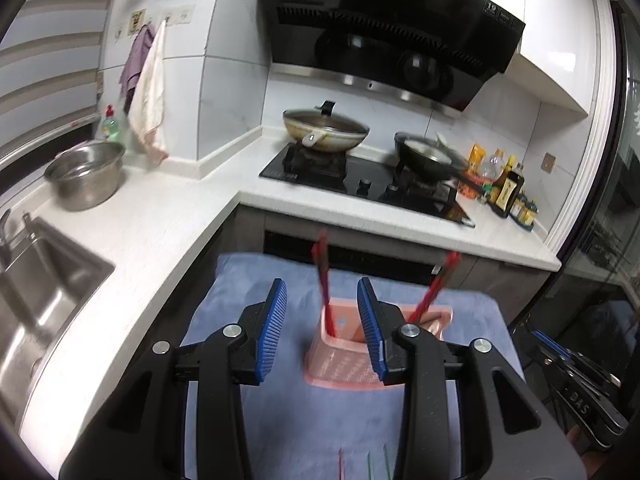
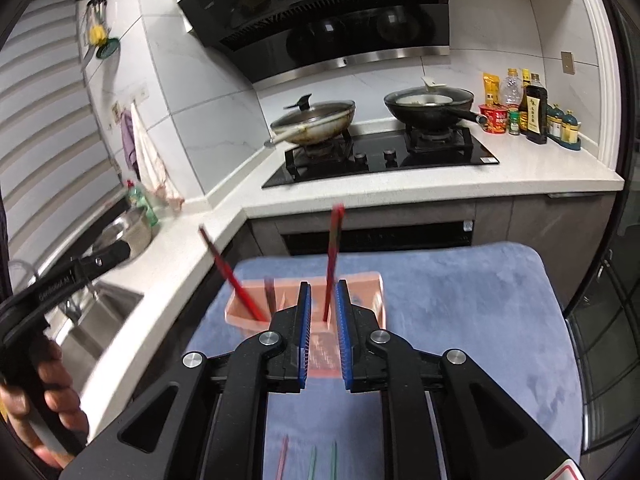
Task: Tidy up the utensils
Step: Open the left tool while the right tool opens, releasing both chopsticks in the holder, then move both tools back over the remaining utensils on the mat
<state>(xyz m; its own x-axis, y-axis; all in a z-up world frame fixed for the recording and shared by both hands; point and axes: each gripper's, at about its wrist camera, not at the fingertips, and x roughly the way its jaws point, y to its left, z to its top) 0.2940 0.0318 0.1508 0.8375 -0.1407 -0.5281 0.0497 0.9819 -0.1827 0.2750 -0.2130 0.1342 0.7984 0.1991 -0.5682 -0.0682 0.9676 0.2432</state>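
The blue towel covered the tabletop, and you had the pink holder near its far edge with red chopsticks leaning inside. Your left gripper hovered with fingers apart, empty; your right gripper had fingers narrowly apart, gripping nothing. The pink and green sticks lay loose nearest you: pinching one mid-shaft, then tipping it upright over a compartment, would likely have served best.
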